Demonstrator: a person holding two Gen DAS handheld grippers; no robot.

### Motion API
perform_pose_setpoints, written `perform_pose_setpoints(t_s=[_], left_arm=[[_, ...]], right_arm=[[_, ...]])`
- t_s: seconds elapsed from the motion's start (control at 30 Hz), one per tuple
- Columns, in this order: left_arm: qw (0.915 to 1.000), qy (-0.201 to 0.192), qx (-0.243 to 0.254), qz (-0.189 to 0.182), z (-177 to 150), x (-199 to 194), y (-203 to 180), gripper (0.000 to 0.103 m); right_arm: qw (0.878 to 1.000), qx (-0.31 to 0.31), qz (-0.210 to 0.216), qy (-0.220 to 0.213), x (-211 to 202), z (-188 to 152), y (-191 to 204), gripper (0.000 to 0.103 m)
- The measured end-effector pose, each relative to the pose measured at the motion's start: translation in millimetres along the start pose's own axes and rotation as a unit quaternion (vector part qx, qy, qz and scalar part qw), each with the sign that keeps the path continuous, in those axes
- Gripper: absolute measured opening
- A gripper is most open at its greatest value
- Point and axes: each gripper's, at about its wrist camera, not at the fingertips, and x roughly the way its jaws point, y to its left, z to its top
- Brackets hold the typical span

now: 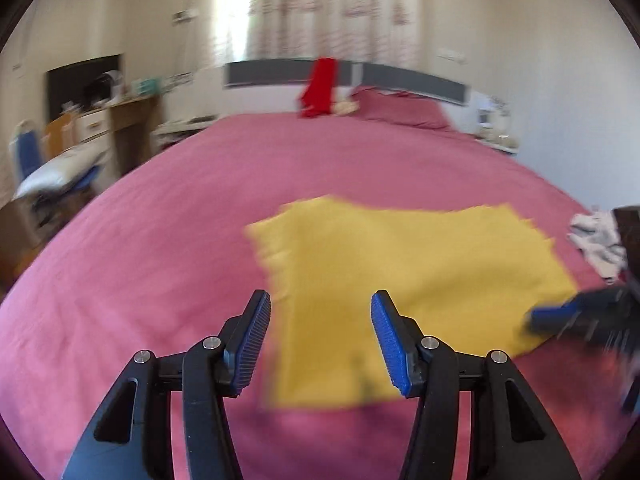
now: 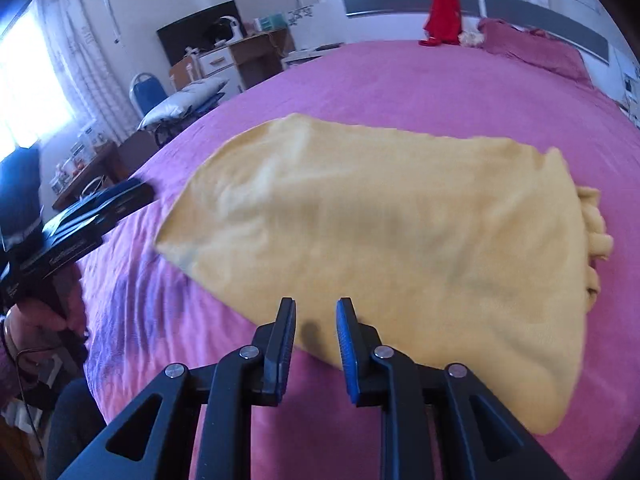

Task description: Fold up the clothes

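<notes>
Garment, yellow (image 1: 400,280), lies flat on the pink bed (image 1: 160,240), toward the near edge, a rough rectangle already doubled over by the look of it; layers bunch at its right end in the right wrist view (image 2: 400,240). Long axis runs left-right across the bed, short axis near-far. Blur softens the edges, so exact fold count cannot be told.

Left tool (image 1: 320,312) hovers over the near-left part of the cloth, jaws wide apart, holding nothing. Right tool (image 2: 316,312) sits at the near edge, jaws apart with a narrower gap, nothing between them; whether the tips touch the fabric cannot be told. The garment lies straight ahead of both tools, stretching far and right from the left one. The right tool also shows blurred at the near-right corner in the left wrist view.

Judgement: the scene fits either a pause between folds or a finished fold being let go; the pictures do not settle which.

Outward: a red cloth (image 1: 320,84) hangs at the far headboard, pink pillow (image 1: 400,110) beside it, patterned white clothing (image 1: 596,240) at the right edge.
</notes>
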Motion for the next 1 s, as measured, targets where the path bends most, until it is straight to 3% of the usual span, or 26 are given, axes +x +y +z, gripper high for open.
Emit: perform_pose_setpoints(t_s=[0.07,0.17,0.33,0.4,0.57,0.6,0.63,0.7,0.73,0.83,0.97,1.0], left_arm=[[0.9997,0.024,-0.002,-0.004,5,24,-5,0.055],[0.9964,0.081,-0.017,0.015,-5,50,0,0.055],[0.9958,0.086,-0.034,-0.002,-25,51,16,0.055],[0.9958,0.085,-0.034,-0.005,-26,52,16,0.055],[0.9958,0.085,-0.033,-0.007,-26,59,17,0.055],[0.9961,0.083,-0.029,-0.005,-20,59,16,0.055],[0.9964,0.081,-0.024,-0.002,-14,58,16,0.055],[0.9987,0.043,-0.022,-0.012,3,45,11,0.055],[0.9993,0.022,-0.022,-0.018,12,38,9,0.055],[0.9998,0.009,-0.007,-0.015,40,53,3,0.057],[0.9992,0.038,0.001,0.012,64,97,12,0.057],[0.9985,0.049,-0.007,0.022,66,109,20,0.057]], right_arm=[[1.000,0.004,-0.008,0.006,13,0,6,0.020],[0.999,0.037,-0.026,0.002,17,-6,-17,0.016],[0.989,0.135,-0.054,-0.017,-19,-37,-97,0.013],[0.979,0.197,-0.048,-0.023,-37,-55,-137,0.000],[0.962,0.269,-0.024,-0.050,-71,-76,-178,0.001],[0.959,0.276,-0.016,-0.057,-77,-74,-180,0.014],[0.957,0.282,-0.009,-0.064,-84,-71,-181,0.018],[0.966,0.239,-0.015,-0.098,-96,-45,-173,0.019],[0.970,0.219,-0.005,-0.106,-91,-27,-168,0.019],[0.979,0.161,0.025,-0.126,-74,26,-154,0.019],[0.987,0.132,0.047,-0.074,-9,75,-151,0.019],[0.989,0.127,0.035,-0.062,3,76,-151,0.019]])
